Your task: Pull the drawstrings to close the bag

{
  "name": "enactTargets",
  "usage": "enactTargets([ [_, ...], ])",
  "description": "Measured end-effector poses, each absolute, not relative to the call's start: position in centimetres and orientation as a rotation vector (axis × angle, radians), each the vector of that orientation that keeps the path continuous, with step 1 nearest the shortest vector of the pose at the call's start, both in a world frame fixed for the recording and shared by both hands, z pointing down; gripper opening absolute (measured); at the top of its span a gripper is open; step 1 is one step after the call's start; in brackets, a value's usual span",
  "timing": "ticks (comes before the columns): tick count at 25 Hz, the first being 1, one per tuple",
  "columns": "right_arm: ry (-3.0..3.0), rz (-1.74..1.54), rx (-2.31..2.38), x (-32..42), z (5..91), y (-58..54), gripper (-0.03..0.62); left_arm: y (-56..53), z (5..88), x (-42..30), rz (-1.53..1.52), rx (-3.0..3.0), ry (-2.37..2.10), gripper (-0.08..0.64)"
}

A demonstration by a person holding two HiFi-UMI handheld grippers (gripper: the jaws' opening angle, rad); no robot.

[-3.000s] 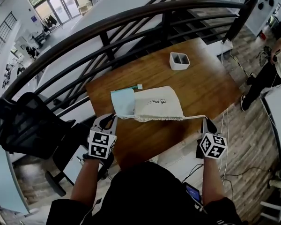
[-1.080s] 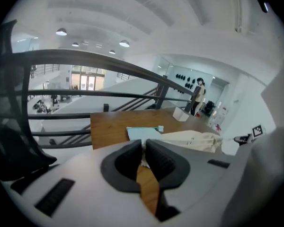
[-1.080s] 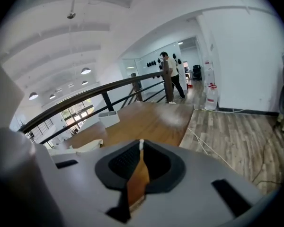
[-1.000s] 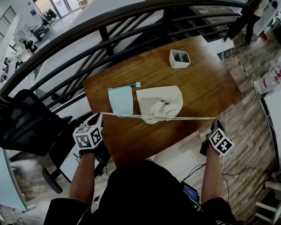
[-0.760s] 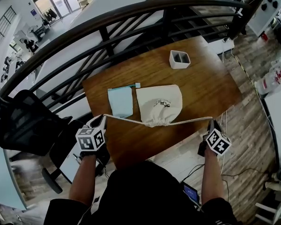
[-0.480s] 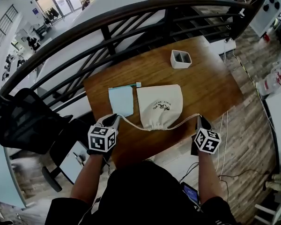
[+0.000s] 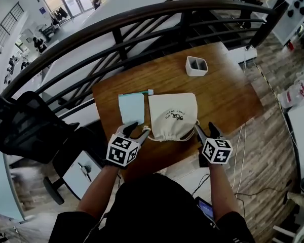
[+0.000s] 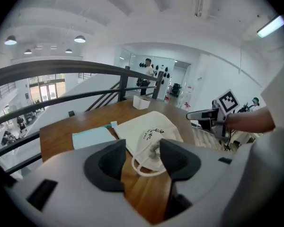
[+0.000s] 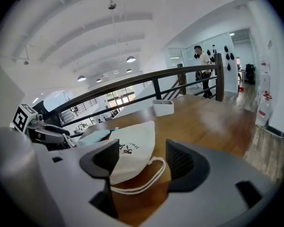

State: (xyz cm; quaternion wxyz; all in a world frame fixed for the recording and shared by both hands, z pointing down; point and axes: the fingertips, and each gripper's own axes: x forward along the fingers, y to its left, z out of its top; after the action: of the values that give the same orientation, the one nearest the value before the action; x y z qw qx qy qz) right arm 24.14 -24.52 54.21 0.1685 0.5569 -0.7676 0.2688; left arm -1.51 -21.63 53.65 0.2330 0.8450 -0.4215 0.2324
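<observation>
Bag (image 7: 172, 116) sits by the table's (image 7: 228, 90) near edge, mouth looks cinched, drawstring loops (image 8: 148, 173) slack on the wood. My left tongs (image 7: 136, 130) and right tongs (image 7: 205, 130) have just been opening: jaws apart, cord lying loose between them, unpinched. I reckon backing straight out keeps the loops from snagging

White box (image 7: 196, 66) at table (image 7: 228, 100) far side; pale blue sheet (image 7: 131, 108) mid-left.

Cream bag (image 7: 173, 117) cinched flat, drawstrings (image 8: 143, 164) slack
</observation>
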Motion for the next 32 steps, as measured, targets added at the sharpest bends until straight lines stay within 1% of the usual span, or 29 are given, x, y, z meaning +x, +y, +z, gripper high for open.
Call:
enactTargets([
  [1, -2.2, 0.763, 1.569, 23.9, 54.1, -24.4, 0.315, -21.5, 53.5, -1.5, 0.629, 2.324, -1.161, 0.236],
  [2, -2.211, 0.755, 1.56, 23.8, 54.0, -24.4, 0.322, -21.4, 53.4, -1.4, 0.624, 2.328, -1.163, 0.257],
  [5, -2.233, 0.729, 1.552, 23.8, 53.5, -24.2, 0.322, -20.8, 53.3, -1.0, 0.606, 2.335, -1.138, 0.309],
  [7, -2.255, 0.735, 1.552, 23.9, 53.2, -24.0, 0.309, -20.3, 53.2, -0.7, 0.575, 2.323, -1.109, 0.331],
  [13, -2.287, 0.705, 1.497, 23.4, 53.2, -23.2, 0.301, -17.5, 53.8, -0.7, 0.598, 2.301, -1.06, 0.364],
  [16, -2.294, 0.721, 1.494, 22.9, 53.4, -22.7, 0.293, -15.8, 54.6, -1.3, 0.614, 2.277, -1.056, 0.368],
  [22, -2.31, 0.689, 1.559, 21.8, 51.4, -20.5, 0.276, -14.8, 53.1, -4.3, 0.499, 2.287, -1.095, 0.368],
  [25, -2.322, 0.666, 1.667, 21.2, 49.4, -19.2, 0.248, -15.1, 51.6, -5.8, 0.432, 2.341, -1.088, 0.366],
  [27, -2.312, 0.658, 1.744, 20.6, 48.4, -17.7, 0.215, -14.7, 50.4, -6.8, 0.4, 2.382, -1.077, 0.361],
  [28, -2.307, 0.659, 1.779, 20.1, 47.9, -16.8, 0.202, -14.4, 49.8, -7.3, 0.382, 2.405, -1.08, 0.347],
  [32, -2.302, 0.631, 1.875, 18.2, 46.1, -14.0, 0.183, -14.0, 46.9, -10.2, 0.279, 2.482, -1.165, 0.206],
])
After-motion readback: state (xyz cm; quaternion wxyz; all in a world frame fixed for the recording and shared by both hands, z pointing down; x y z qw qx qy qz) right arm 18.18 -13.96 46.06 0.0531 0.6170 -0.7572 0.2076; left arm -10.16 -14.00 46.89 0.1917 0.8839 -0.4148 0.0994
